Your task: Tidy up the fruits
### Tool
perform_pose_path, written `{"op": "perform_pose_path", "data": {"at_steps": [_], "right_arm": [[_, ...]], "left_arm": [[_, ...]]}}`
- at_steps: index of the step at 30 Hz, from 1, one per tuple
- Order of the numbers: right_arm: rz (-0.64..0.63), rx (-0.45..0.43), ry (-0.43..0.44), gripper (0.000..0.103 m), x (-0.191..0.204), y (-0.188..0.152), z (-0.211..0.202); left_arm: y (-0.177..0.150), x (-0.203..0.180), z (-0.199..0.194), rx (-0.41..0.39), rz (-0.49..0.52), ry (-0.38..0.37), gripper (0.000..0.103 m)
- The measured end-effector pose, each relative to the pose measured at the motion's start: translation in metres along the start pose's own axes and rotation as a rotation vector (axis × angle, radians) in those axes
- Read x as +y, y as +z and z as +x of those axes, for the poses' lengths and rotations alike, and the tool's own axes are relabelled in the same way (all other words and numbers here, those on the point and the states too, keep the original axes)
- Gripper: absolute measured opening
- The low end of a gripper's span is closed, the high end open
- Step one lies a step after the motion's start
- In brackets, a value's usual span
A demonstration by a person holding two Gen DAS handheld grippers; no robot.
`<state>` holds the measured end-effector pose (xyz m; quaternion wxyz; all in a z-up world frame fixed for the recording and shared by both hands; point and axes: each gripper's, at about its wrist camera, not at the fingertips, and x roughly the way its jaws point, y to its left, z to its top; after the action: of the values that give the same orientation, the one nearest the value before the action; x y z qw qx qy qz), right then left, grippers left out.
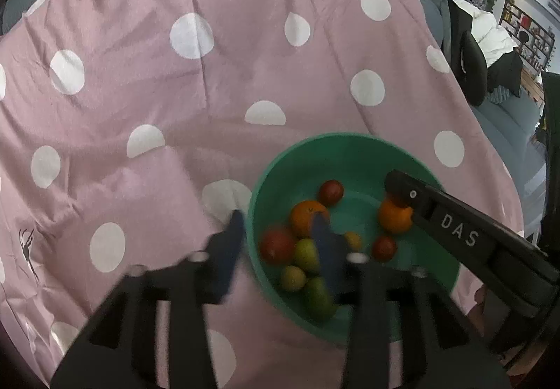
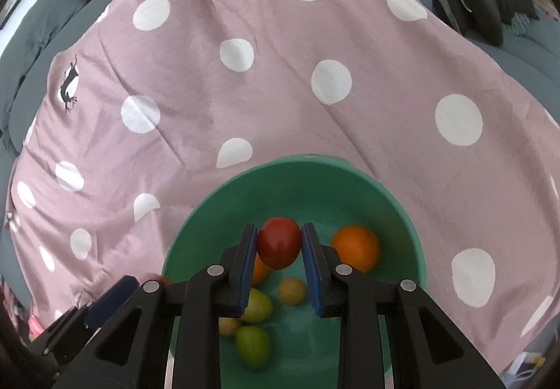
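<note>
The right gripper (image 2: 280, 250) reaches forward with both pads pressed against a red fruit (image 2: 279, 242) held between its jaws. The left gripper (image 1: 276, 249) hangs beside it, jaws spread wide, nothing between them.

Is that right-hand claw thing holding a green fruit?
No, the right gripper has a red fruit between its blue pads, above the green bowl; the green fruits lie below in the bowl.

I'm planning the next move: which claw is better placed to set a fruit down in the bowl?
Right claw: it grips a red fruit over the green bowl. Left claw is open, straddling the rim.
</note>
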<state>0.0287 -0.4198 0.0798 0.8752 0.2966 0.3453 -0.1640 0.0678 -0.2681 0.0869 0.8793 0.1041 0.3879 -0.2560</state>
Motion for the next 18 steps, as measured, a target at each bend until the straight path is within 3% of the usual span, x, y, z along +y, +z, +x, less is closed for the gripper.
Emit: {"op": "perform_pose_path", "data": {"at_steps": [1, 2, 5, 8, 18], "right_arm": [[0.005, -0.003, -0.006, 0.028, -0.002, 0.001, -0.002], [0.009, -0.008, -0.012, 0.031, -0.003, 0.001, -0.003], [0.022, -0.022, -0.043, 0.042, -0.008, 0.002, -0.007], [0.033, -0.029, -0.069, 0.042, -0.013, 0.003, -0.009], [0.022, -0.030, -0.084, 0.042, -0.015, 0.003, -0.012]], "left_arm": [[0.000, -0.001, 0.000, 0.007, -0.002, 0.006, 0.071], [0.000, -0.002, 0.002, 0.009, -0.005, 0.009, 0.078], [0.000, -0.007, 0.001, 0.012, 0.013, 0.020, 0.081], [-0.002, -0.010, 0.001, 0.015, 0.024, 0.038, 0.081], [-0.005, -0.017, -0.006, 0.004, 0.041, -0.007, 0.082]]}}
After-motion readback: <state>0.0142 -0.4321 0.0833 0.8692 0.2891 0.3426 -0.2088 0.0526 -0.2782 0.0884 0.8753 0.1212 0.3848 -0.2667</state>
